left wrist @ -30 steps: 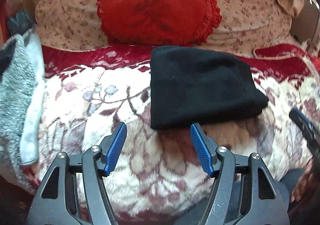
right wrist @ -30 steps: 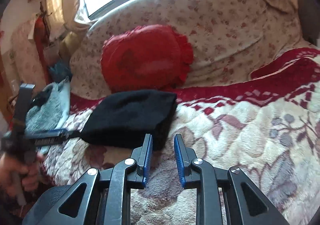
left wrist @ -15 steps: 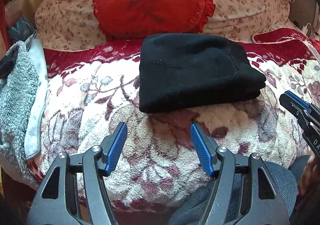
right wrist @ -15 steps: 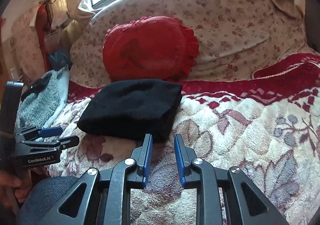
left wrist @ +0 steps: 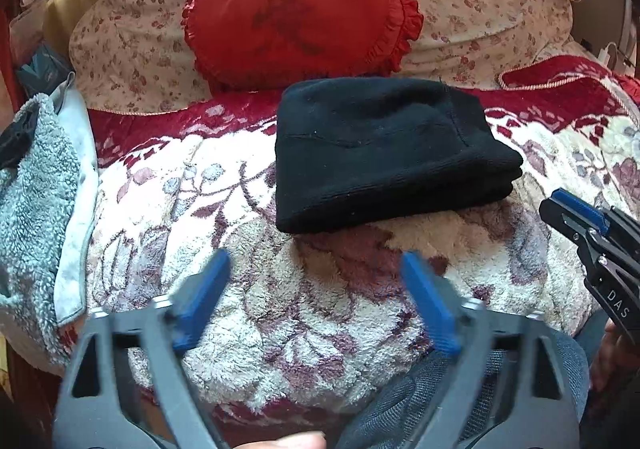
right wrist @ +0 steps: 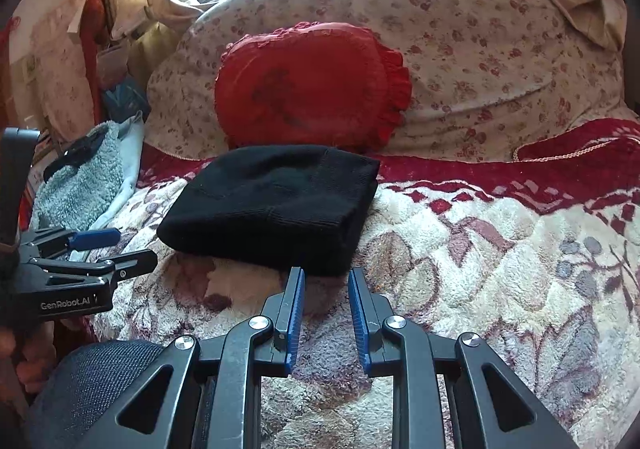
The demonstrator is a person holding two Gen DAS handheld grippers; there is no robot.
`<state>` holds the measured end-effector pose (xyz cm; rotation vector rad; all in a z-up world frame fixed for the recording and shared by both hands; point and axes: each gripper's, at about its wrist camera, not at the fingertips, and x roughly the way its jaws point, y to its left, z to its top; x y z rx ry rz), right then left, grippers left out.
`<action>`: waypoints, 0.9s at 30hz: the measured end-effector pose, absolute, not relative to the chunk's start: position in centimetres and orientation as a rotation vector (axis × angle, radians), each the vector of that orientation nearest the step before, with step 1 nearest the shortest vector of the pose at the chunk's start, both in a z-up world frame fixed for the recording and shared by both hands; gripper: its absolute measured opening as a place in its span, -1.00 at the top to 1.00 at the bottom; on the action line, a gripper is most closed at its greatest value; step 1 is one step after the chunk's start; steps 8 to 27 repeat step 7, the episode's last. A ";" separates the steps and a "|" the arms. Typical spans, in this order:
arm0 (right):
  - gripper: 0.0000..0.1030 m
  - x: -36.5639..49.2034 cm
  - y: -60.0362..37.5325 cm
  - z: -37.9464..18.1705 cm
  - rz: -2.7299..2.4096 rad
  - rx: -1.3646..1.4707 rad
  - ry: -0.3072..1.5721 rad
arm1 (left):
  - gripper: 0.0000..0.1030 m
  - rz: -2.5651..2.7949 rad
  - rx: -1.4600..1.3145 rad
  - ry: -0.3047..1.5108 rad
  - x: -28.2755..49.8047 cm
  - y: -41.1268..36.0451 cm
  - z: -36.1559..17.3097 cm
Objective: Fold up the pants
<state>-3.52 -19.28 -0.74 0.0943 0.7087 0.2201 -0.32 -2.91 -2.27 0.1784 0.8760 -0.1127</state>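
The black pants (left wrist: 384, 153) lie folded into a thick rectangle on the floral blanket (left wrist: 280, 289), in front of a red pillow. They also show in the right wrist view (right wrist: 276, 205). My left gripper (left wrist: 316, 269) is open and empty, hovering near the bed's front edge, short of the pants. My right gripper (right wrist: 325, 281) is open a little and empty, just short of the pants' near corner. Each gripper shows in the other's view: the right gripper (left wrist: 576, 217) at the right edge, the left gripper (right wrist: 108, 249) at the left edge.
A red frilled pillow (left wrist: 300, 13) leans on a large floral cushion (left wrist: 480, 9) behind the pants. A grey fluffy towel (left wrist: 36, 201) lies at the bed's left side. My knee in dark fabric (left wrist: 420, 401) is at the bed's front edge.
Both grippers have pulled back from the folded pants toward the bed's front edge. The pants lie still. The left gripper's fingers are blurred by motion now.
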 end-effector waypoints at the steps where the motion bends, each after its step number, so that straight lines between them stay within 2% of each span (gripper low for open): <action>1: 0.59 -3.5 -19.2 -0.8 0.220 0.090 0.710 | -0.99 -0.108 0.188 0.874 -0.4 -3.1 -2.3; 27: 0.59 -3.4 -19.0 -1.0 0.221 0.078 0.719 | -0.99 -0.178 0.200 0.856 -1.0 -3.9 -2.0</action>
